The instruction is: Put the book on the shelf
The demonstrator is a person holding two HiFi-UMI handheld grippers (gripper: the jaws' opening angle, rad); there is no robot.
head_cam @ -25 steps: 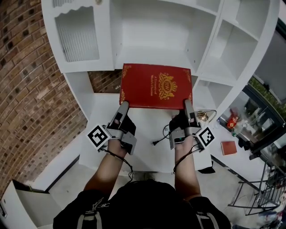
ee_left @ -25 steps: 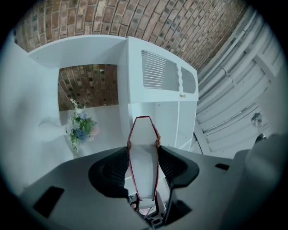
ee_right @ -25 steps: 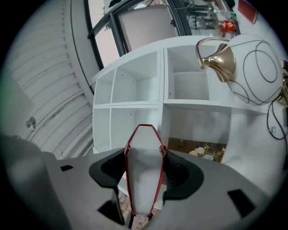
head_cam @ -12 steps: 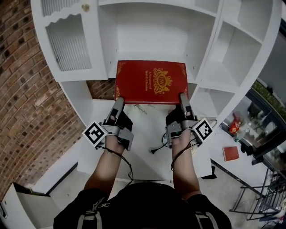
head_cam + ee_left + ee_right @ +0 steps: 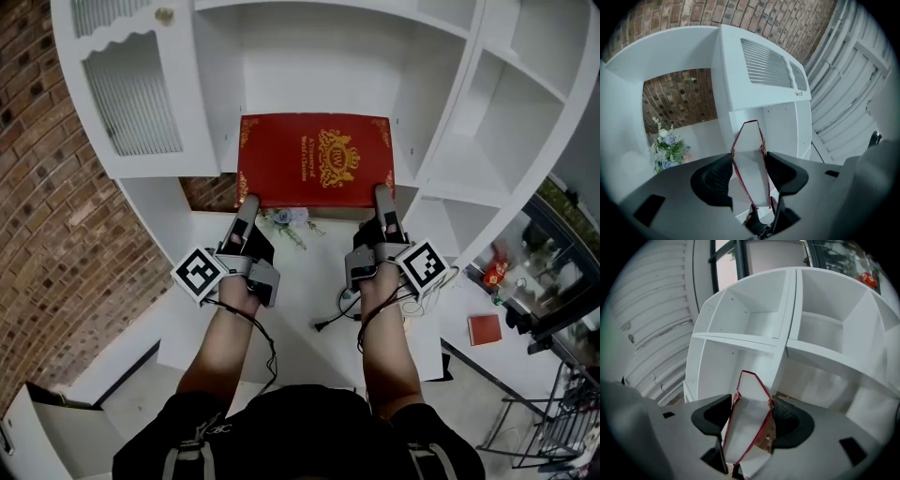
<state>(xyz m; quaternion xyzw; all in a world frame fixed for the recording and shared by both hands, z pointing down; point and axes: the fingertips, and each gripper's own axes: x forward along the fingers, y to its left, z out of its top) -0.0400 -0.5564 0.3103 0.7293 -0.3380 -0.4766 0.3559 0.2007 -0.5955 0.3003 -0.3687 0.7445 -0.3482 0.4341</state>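
Room: white shelf (image 5: 319,66), brick wall (image 5: 37,187) at its left.
Left gripper (image 5: 246,203): pinches red book (image 5: 314,159).
Right gripper (image 5: 382,194): pinches book, jaws just widening.

Book (image 5: 314,159) lies flat at the mouth of the middle bay (image 5: 319,66) of the shelf (image 5: 448,141), overhanging the counter (image 5: 305,291) below; contact with the bay floor cannot be confirmed. Louvred door (image 5: 131,103) stands left of that bay, open bays (image 5: 506,94) right of it. Flowers (image 5: 284,220) sit on the counter under the book's near edge, left of centre. Cable (image 5: 330,322) lies on the counter nearer the person, right of the flowers. Brick wall (image 5: 47,216) runs left of the shelf.
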